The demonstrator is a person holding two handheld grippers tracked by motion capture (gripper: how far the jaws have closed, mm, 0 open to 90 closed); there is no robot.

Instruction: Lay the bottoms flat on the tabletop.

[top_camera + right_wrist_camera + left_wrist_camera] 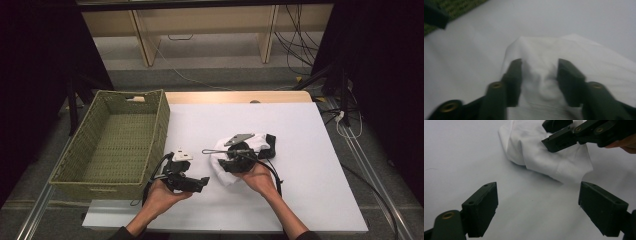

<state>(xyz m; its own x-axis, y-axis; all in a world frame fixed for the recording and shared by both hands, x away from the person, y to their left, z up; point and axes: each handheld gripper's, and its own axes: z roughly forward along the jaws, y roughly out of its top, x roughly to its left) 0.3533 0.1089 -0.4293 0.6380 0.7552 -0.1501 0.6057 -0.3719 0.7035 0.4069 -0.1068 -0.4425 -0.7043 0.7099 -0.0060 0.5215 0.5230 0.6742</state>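
A white cloth [223,175] [544,157] [584,52] lies crumpled on the white table, with a black piece of fabric [270,144] at its far end. My right gripper [226,162] [539,75] sits over the cloth, a raised fold bunched tightly between its two jaws. From the left gripper view the right gripper [554,132] reaches in at the top, onto the cloth. My left gripper [204,182] [537,205] rests just left of the cloth near the front edge. Its jaws stand wide apart over bare table, with nothing between them.
A green woven basket [162,120] [456,7] with nothing inside stands at the table's left side, close to my left hand. Bare white tabletop [310,165] spreads to the right and behind the cloth. Cables trail from both grippers toward the front edge.
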